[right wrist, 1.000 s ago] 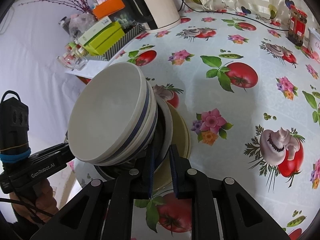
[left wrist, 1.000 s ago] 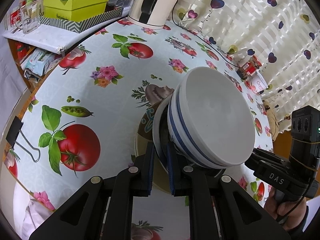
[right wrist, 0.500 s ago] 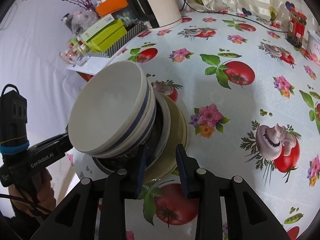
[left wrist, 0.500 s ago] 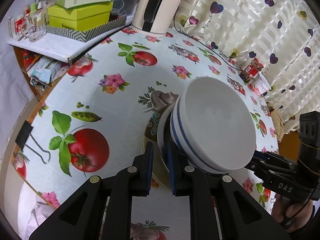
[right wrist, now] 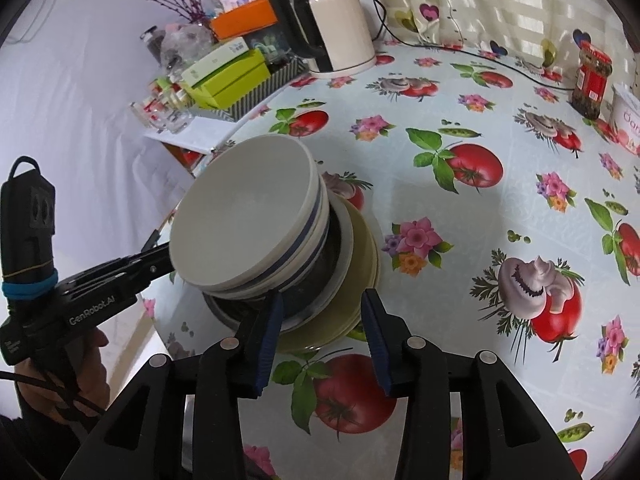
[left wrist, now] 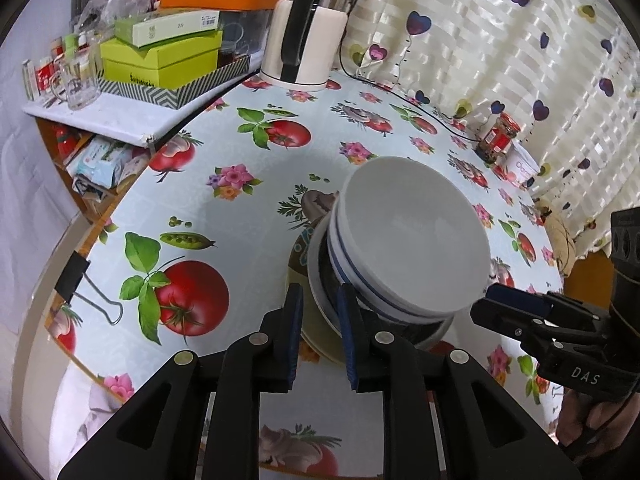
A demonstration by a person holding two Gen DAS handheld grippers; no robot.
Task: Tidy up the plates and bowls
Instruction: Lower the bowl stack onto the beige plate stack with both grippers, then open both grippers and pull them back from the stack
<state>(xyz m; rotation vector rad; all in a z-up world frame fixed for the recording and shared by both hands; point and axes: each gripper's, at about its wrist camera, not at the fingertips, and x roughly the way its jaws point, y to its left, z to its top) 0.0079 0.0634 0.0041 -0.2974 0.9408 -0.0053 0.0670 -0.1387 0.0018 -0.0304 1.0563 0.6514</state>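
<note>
Sitting blue-banded atop stacked plates, white bowl (left wrist: 412, 240); both claws' jaws opening, empty.

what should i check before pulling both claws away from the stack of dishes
1. Left claw clear of the plate rims: ok. Its jaws are opening, and the rims between them look untouched.
2. Right claw released: ok. Its jaws are opening around the plate edge.
3. Stack of dishes resting on the table: ok.
4. Top white bowl seated level in the striped bowl: cannot tell, fisheye distortion.
5. Stack far enough from the table edge: not ok, it sits close to the edge.
6. Kettle clear of the stack: ok.
</note>
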